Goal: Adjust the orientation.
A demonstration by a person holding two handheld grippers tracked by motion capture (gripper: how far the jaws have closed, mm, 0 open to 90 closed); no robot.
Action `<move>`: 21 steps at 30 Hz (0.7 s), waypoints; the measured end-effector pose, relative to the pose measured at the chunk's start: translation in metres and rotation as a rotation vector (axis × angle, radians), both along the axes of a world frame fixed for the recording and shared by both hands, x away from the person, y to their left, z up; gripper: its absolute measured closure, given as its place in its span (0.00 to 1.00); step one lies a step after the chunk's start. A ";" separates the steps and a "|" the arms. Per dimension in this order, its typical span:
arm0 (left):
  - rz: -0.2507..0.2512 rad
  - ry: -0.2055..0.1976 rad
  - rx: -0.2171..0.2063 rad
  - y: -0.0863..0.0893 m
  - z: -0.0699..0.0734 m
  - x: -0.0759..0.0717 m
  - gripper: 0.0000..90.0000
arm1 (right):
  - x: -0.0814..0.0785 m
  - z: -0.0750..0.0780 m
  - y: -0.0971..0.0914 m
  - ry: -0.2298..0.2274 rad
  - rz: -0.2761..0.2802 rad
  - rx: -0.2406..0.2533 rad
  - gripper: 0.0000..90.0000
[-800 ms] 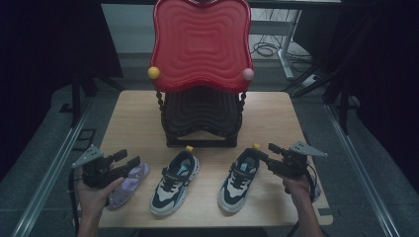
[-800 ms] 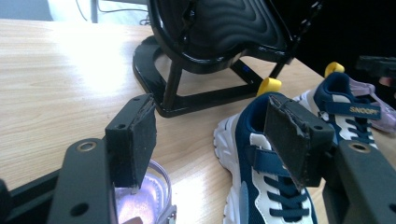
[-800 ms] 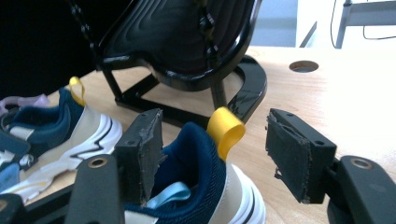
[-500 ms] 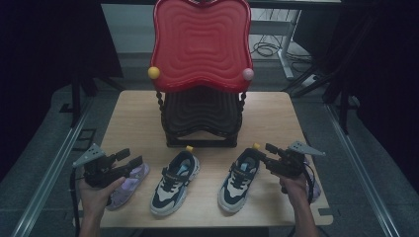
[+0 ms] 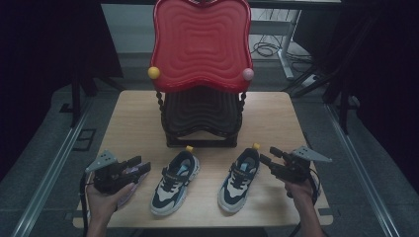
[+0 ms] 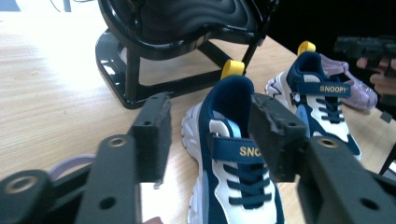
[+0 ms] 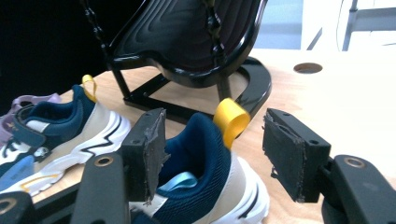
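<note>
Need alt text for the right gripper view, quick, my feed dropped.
The right gripper is open, its jaws standing either side of a navy and white sneaker's heel and yellow pull loop. A second sneaker lies at left, a black stand behind on the wooden table.

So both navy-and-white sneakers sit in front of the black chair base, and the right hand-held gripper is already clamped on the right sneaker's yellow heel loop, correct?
Not clamped. In the right gripper view the right hand-held gripper stands open, its pads on either side of the yellow heel loop without touching it. The rest holds: both navy-and-white sneakers sit in front of the black chair base.
</note>
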State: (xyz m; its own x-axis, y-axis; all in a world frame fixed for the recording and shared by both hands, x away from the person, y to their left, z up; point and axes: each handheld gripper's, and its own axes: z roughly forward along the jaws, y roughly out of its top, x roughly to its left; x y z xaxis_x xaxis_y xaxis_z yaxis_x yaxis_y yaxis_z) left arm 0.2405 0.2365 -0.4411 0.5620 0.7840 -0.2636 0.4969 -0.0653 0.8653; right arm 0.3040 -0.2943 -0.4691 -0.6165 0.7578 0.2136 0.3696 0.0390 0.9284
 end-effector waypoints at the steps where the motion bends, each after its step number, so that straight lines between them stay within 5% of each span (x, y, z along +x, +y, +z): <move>1: 0.003 0.005 -0.004 0.001 -0.001 0.000 0.62 | 0.001 0.001 0.000 -0.002 0.000 0.001 0.44; 12: -0.019 0.081 0.023 -0.006 -0.003 0.005 0.94 | 0.001 0.005 0.004 -0.028 -0.006 -0.046 0.42; 21: 0.028 0.129 0.044 0.015 -0.006 -0.003 1.00 | -0.001 0.006 -0.005 -0.028 -0.054 -0.028 0.41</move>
